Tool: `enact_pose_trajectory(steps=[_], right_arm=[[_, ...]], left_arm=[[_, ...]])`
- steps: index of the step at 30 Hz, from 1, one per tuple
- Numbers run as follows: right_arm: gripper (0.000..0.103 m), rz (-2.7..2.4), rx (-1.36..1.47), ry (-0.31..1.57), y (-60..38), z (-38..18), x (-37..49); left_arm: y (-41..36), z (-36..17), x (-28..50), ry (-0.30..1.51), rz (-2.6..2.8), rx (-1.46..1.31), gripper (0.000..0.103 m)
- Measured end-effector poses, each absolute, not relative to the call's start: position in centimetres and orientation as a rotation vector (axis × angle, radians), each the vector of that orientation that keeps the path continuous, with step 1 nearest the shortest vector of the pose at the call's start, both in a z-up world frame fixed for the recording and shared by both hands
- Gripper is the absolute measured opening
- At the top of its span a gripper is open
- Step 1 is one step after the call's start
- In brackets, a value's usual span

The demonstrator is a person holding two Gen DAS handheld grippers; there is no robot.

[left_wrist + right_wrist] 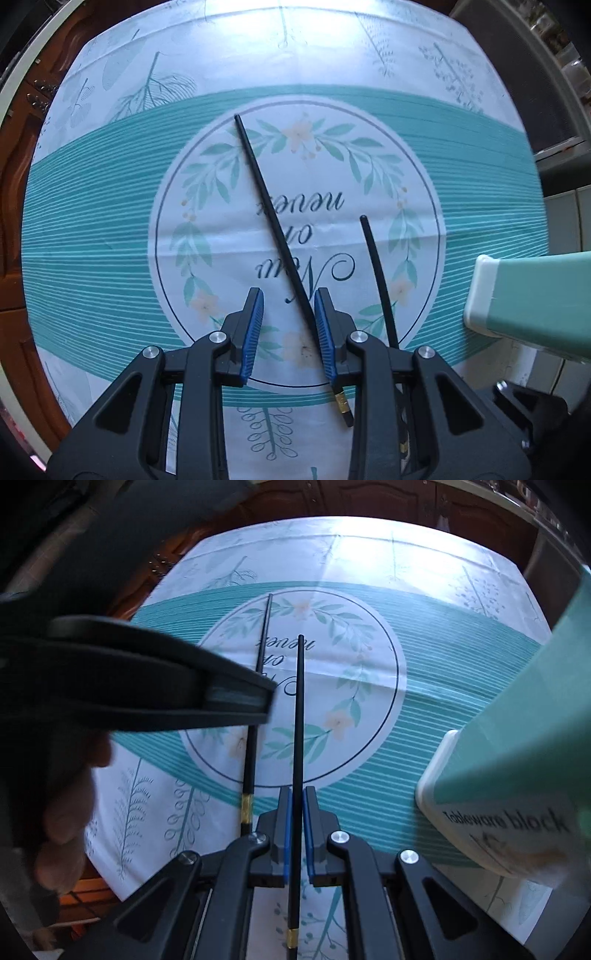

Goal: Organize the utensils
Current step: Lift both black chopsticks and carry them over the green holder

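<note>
Barely started on this one, I'd say. Two black chopsticks total, and neither is in the mint-green tableware block (517,760) yet; that box lies on its side at the right edge of the surface (110,221), white-rimmed mouth facing the printed circle in the middle of the cloth.

My right fingers (297,805) are nearly shut around one chopstick (298,716), pinching it near the gold-banded end, so its tip sticks out over the circle, left of the block. It looks lifted, though I can't swear to it.

My left fingers (289,317) are spread wide with nothing in them, parked over the other chopstick (273,218), which lies flat across the circle, further from the block.

What's left, as I see it: get both sticks into the block. One block, no other utensils in sight.
</note>
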State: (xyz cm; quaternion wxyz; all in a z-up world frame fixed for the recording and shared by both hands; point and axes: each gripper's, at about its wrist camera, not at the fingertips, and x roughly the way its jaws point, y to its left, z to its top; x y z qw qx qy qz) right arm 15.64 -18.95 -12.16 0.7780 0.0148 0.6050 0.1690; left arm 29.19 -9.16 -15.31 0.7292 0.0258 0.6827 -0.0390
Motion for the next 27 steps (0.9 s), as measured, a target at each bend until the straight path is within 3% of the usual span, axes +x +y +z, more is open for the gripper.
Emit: enact_pose_trajectory(steps=[5,13,19,27], right_arm=[[0.005,0.392,0.036,1.293,-19.0,-11.9,15.2],[0.005,0.437,0.078,1.251,-21.2,-10.8,13.7],[0.005,0.543,0.122,1.106,-22.7,-8.2,11.7],[0.005,0.539,0.143,0.821,-24.4,-2.2,8.0]], left_arm=[[-11.3,-15.3,28.8,1.486,-0.072,0.139,0.007],[-10.8,-14.9,26.3,1.420,-0.139,0.143,0.003],[-6.6,-9.9,21.9,1.180,-0.205,0.022,0.003],[-5.5,0.1,13.9,0.728,-0.278,-0.045,0.003]])
